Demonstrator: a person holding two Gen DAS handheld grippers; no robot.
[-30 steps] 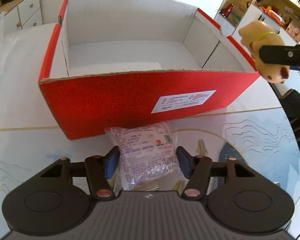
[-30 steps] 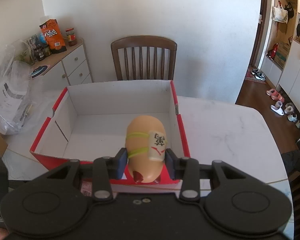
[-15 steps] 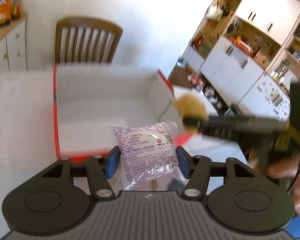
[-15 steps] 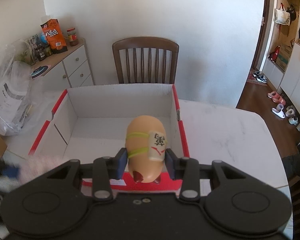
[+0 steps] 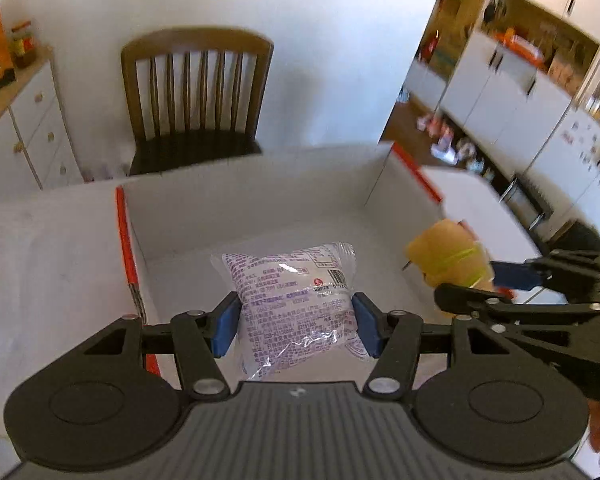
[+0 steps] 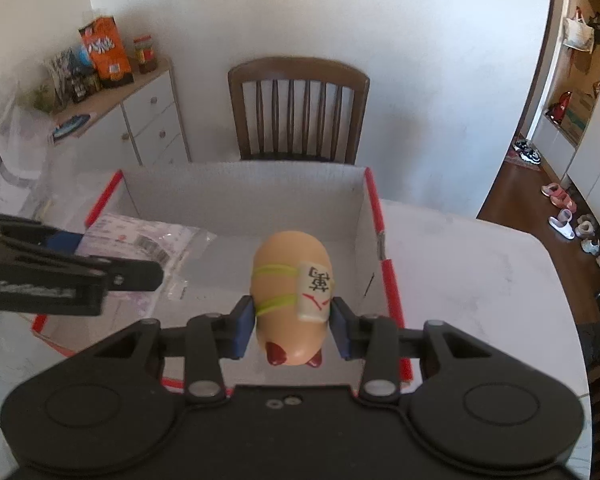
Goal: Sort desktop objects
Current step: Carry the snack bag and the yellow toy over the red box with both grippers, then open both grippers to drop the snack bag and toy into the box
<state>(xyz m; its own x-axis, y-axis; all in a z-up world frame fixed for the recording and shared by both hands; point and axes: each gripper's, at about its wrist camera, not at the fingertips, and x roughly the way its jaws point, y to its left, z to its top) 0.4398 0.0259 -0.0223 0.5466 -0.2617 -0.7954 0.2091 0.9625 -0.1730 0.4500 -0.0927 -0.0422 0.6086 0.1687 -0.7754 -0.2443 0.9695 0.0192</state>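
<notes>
My left gripper [image 5: 296, 326] is shut on a clear plastic packet with purple print [image 5: 296, 300], held in the air over the left half of the red cardboard box [image 5: 125, 236] with white inside. My right gripper [image 6: 292, 326] is shut on a tan toy animal with yellow-green bands and a white tag [image 6: 292, 280], held over the right half of the same box [image 6: 388, 276]. The toy [image 5: 448, 262] and right gripper [image 5: 512, 284] show at the right of the left wrist view. At the left of the right wrist view are the packet [image 6: 140, 240] and left gripper [image 6: 112, 260].
The box floor [image 6: 216, 264] looks bare. A wooden chair [image 6: 300, 112] stands behind the white table [image 6: 480, 272]. A white cabinet [image 6: 140, 120] with snacks and jars is at the back left. Plastic bags [image 6: 12, 176] lie on the table's left.
My left gripper lifted the packet off the table in front of the box and carried it over the box. My right gripper moved the toy slightly further over the box.
</notes>
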